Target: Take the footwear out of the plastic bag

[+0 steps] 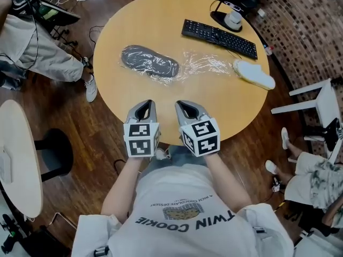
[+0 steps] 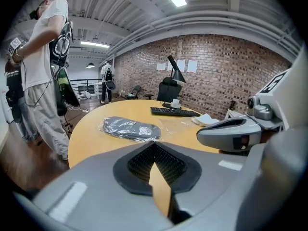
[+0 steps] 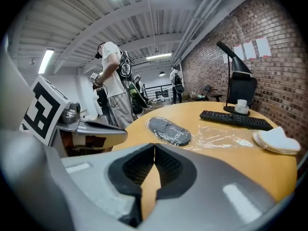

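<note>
Left gripper and right gripper closed, empty, parked at table 6 o'clock, likely staging; dark slipper inside plastic bag at 11 o'clock.

**One print to read, and it's on your own shirt**

At the near edge of the head view, your white T-shirt carries "TWIN COOKIE" in big dark letters, upside down to the camera. A smaller line by it seems to say "A RICH CHOCOLATE DESSERT". The cubes on your left gripper and right gripper bear black-and-white square markers, no letters. The sheets on the far brick wall are too small to read.
</note>
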